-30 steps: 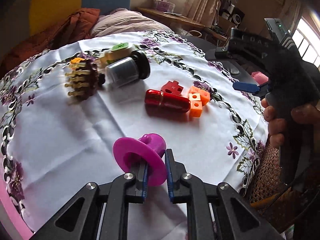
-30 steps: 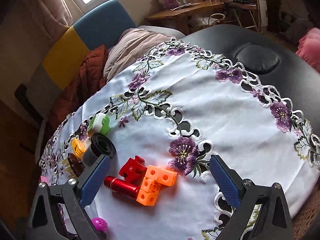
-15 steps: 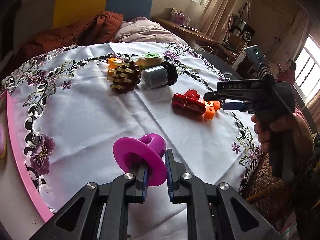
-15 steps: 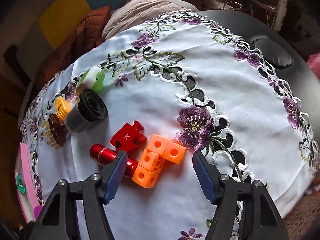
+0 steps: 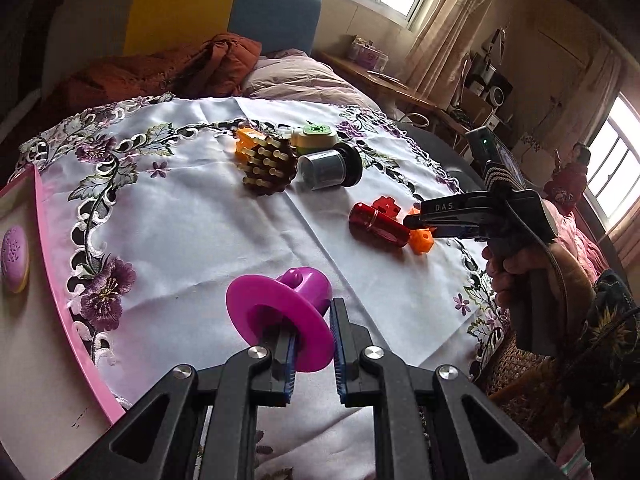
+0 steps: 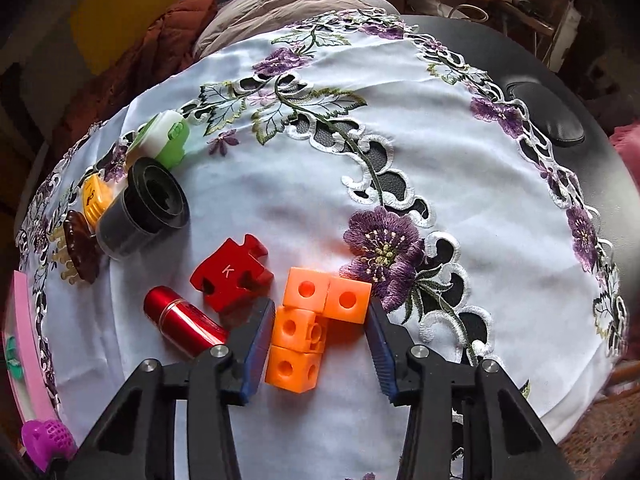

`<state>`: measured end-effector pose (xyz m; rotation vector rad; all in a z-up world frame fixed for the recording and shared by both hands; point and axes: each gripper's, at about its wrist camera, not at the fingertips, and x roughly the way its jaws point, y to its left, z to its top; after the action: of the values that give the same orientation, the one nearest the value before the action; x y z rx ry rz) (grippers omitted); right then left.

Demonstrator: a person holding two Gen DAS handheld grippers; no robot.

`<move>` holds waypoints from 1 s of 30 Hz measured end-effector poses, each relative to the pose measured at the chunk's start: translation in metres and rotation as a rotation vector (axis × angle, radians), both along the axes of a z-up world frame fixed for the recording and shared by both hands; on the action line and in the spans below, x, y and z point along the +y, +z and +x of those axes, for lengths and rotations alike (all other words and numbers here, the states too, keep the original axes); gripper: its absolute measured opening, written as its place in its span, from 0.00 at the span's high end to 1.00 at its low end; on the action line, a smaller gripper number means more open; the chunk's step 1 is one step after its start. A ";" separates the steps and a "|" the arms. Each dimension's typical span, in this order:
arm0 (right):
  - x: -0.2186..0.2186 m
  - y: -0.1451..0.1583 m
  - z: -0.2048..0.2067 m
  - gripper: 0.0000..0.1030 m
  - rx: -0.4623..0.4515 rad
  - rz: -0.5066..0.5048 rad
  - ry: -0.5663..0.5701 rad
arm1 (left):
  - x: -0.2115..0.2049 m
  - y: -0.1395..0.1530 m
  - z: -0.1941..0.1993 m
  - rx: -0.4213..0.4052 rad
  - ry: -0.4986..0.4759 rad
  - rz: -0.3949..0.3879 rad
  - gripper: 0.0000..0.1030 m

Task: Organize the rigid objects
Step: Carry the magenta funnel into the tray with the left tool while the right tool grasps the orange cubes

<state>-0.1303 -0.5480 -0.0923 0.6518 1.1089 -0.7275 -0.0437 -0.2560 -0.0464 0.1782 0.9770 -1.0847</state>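
Note:
My left gripper [image 5: 312, 336] is shut on the rim of a magenta flanged plastic piece [image 5: 280, 312], held above the white embroidered tablecloth [image 5: 192, 232]. My right gripper [image 6: 320, 320] is open and straddles a cluster of orange linked cubes [image 6: 312, 324]; the cluster lies between the blue pads, and I cannot tell if they touch it. Left of it lie a red puzzle-shaped block [image 6: 230, 274] and a red metal cylinder [image 6: 184, 324]. In the left wrist view the right gripper [image 5: 416, 226] sits over the orange cubes [image 5: 422, 240] beside the red cylinder [image 5: 378, 226].
A grey-and-black cylinder [image 6: 142, 210], a brown pegged comb piece [image 6: 80, 252], a yellow block [image 6: 95, 196] and a green-white box [image 6: 168, 140] lie at the far left. A pink tray [image 5: 60, 280] holding a purple oval piece [image 5: 14, 252] sits at the left edge.
My right gripper has come down and forward so its open jaws now flank the orange cubes. My left gripper, still holding the magenta piece, has swung left, bringing the pink tray into view.

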 end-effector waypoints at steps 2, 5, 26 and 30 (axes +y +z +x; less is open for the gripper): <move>0.000 -0.002 0.002 0.54 0.011 -0.001 0.002 | 0.003 0.001 0.001 0.003 0.007 -0.004 0.87; 0.001 -0.003 0.005 0.54 0.031 -0.018 0.015 | 0.006 0.002 0.003 0.000 0.016 -0.007 0.87; 0.011 -0.003 0.012 0.55 0.073 -0.082 0.076 | 0.147 0.005 0.104 0.035 0.481 0.020 0.87; 0.011 -0.002 0.012 0.55 0.072 -0.082 0.076 | 0.172 -0.011 0.135 0.092 0.580 0.064 0.87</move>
<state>-0.1184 -0.5373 -0.0945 0.5143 1.1580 -0.7319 0.0916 -0.0842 -0.0577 -0.1028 1.0593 -0.5332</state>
